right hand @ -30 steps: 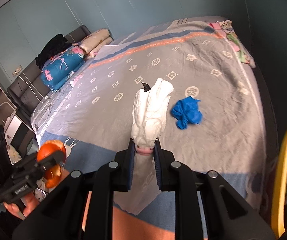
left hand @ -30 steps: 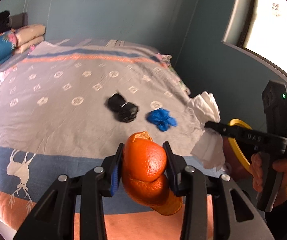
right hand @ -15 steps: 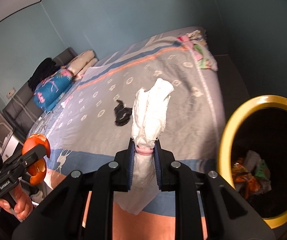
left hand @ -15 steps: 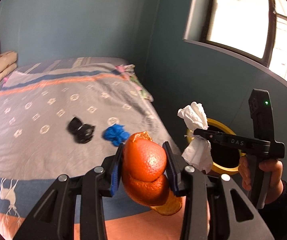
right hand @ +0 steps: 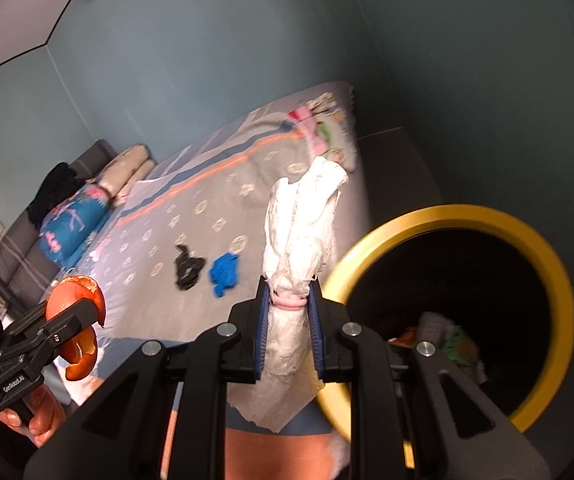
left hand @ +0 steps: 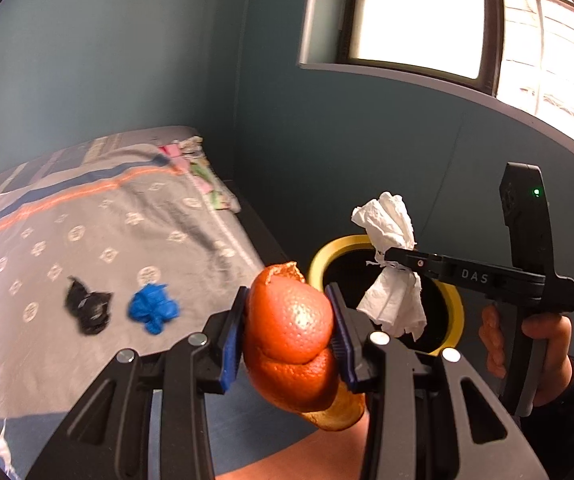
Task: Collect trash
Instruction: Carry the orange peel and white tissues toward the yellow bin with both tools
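I had the left gripper [left hand: 289, 334] clenched on an orange peel [left hand: 289, 340], wedged between its blue-padded fingers [left hand: 231, 350] at lower centre of the left view. My right gripper [right hand: 287, 322] pinched a white tissue wad [right hand: 301, 236], which stood up past the fingertips. The yellow-rimmed trash bin [right hand: 543, 248] sat lower right; a black scrap [right hand: 186, 267] and blue scrap [right hand: 223, 271] lay on the bed [right hand: 247, 188].

Grey patterned bedspread [left hand: 87, 220], folded blue floral quilt [right hand: 73, 226] at headboard, bright window [left hand: 415, 16], teal wall [left hand: 107, 60].
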Available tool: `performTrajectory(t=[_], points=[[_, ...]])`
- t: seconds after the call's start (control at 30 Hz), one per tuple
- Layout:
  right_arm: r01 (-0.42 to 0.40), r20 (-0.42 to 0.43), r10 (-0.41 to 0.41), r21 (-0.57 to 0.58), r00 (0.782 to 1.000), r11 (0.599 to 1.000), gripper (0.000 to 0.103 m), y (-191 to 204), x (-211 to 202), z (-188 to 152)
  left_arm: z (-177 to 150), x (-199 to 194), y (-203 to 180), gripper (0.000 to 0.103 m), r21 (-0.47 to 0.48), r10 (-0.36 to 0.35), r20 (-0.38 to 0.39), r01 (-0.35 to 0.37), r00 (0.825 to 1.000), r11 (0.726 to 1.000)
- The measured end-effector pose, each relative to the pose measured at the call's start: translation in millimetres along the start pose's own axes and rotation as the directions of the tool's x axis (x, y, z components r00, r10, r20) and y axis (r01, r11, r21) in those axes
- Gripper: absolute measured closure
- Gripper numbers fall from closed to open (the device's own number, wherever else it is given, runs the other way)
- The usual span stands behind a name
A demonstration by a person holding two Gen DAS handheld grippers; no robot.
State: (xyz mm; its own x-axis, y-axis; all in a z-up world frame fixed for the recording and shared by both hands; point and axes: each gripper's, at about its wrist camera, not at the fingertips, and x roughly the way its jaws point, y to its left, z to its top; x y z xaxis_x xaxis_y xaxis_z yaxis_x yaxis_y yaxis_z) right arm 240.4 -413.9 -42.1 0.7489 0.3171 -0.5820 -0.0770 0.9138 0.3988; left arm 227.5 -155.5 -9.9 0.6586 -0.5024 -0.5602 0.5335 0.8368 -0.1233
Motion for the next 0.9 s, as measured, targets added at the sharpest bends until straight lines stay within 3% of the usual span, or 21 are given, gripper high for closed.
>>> performTrajectory(t=[0.4, 0.67, 0.9], points=[[0.093, 0.052, -0.096, 0.056, 0.994, 0.994, 0.085, -58.2, -19.6, 8.6, 17.7, 62.2, -49.9, 0.067, 0.060, -0.080, -0.030, 0.082, 0.996, 0.995], [0.151, 0.053, -0.156, 0.098, 0.986, 0.984, 0.085, -85.7, -19.8, 5.0, 19.6, 119.5, -54.2, 0.067, -0.032, -0.104, -0.105, 0.101, 0.989, 0.994], [0.187, 0.046, -0.193, 0.117, 0.980, 0.975, 0.085, -100.2, -13.0, 1.9, 14.2, 153.5, -57.2, 0.067, -0.051, -0.093, -0.133, 0.087, 0.987, 0.995]])
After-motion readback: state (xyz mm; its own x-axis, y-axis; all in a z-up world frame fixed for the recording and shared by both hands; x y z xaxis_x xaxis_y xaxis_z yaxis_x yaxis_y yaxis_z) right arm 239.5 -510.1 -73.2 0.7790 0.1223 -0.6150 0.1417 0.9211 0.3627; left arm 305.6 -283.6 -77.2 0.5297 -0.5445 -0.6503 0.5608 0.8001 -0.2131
